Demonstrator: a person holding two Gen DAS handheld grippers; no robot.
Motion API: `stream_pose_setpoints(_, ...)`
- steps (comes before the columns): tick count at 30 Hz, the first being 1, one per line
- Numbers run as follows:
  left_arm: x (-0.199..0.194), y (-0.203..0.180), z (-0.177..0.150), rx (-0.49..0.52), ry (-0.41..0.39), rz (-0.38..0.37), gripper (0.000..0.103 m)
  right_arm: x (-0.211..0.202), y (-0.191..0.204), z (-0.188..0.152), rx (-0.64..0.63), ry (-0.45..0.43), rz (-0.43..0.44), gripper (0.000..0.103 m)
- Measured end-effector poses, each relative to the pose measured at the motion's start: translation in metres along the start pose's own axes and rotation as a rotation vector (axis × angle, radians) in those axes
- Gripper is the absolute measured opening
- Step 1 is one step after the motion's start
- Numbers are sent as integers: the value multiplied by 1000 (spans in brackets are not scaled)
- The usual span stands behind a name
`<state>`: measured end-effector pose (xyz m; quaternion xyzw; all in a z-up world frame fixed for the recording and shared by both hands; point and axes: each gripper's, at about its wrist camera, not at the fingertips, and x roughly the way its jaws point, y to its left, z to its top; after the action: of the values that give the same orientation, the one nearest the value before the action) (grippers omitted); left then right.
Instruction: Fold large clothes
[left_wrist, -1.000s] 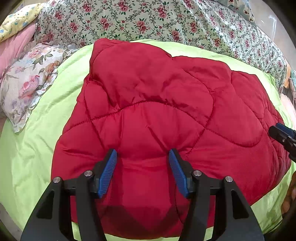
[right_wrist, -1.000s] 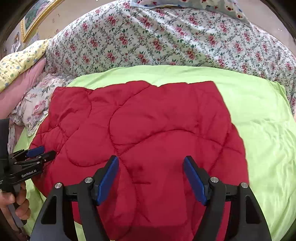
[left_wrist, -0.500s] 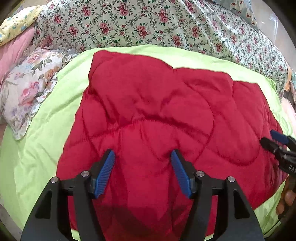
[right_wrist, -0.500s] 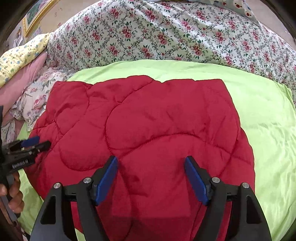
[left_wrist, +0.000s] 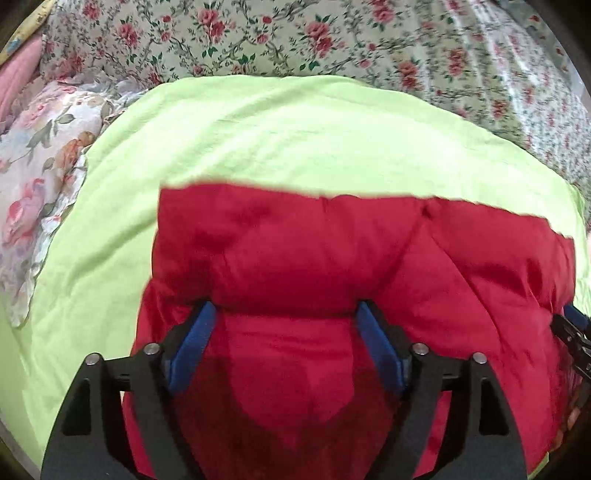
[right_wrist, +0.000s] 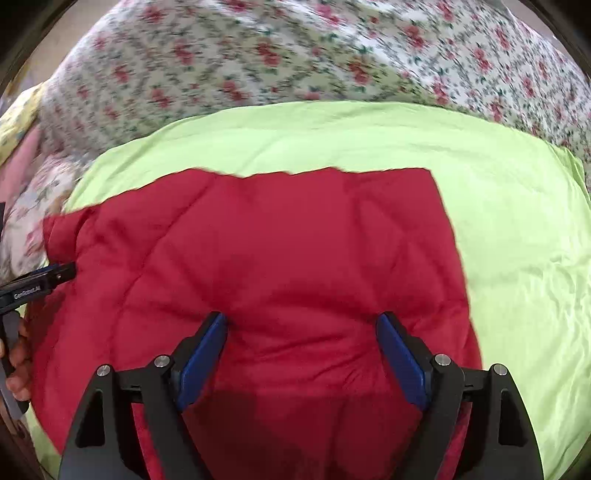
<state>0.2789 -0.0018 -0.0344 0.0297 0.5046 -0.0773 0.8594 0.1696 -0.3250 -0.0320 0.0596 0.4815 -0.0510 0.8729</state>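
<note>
Blurred throughout, the right wrist view worst along the floral bedding (right_wrist: 295, 55) at the top. Hard to tell the quilting lines of the red quilted garment (left_wrist: 351, 266) apart in either view. Cut off at the lower frame edge: the near part of the garment, hidden behind the black gripper bodies. At the far right edge of the left wrist view, only a sliver of the right gripper (left_wrist: 572, 328); at the far left edge of the right wrist view, only the tip of the left gripper (right_wrist: 55, 273), with part of a hand (right_wrist: 16, 369) below it.

Lying on the lime-green bed sheet (left_wrist: 258, 147), lower middle of both frames, the garment's far edge running roughly straight across mid-frame. In the left wrist view a puffy fold bunched across it just beyond the fingertips. Wide bare sheet beyond that edge and to the left in the left wrist view, to the right in the right wrist view. Pale floral pillow (left_wrist: 33, 184) at the left margin.

Fingers (left_wrist: 192, 343) of the left gripper spread wide, having just been opening, red fabric bulging between them, pads not pressing. Fingers (right_wrist: 400, 358) of the right gripper likewise wide, just opened further, fabric between, no grip.
</note>
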Motion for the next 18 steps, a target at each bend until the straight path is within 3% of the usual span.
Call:
stream_pose_setpoints(4, 14, 7, 11, -36, -1, -18, 88, 14, -17, 4, 69, 11, 21, 86)
stream_pose_setpoints(9, -9, 15, 3, -66, -47, -30, 87, 13, -25, -2, 122, -8, 1, 86)
stream_pose_setpoints(18, -97, 3, -72, 3, -141, -151, 87, 11, -31, -5, 161, -18, -26, 86)
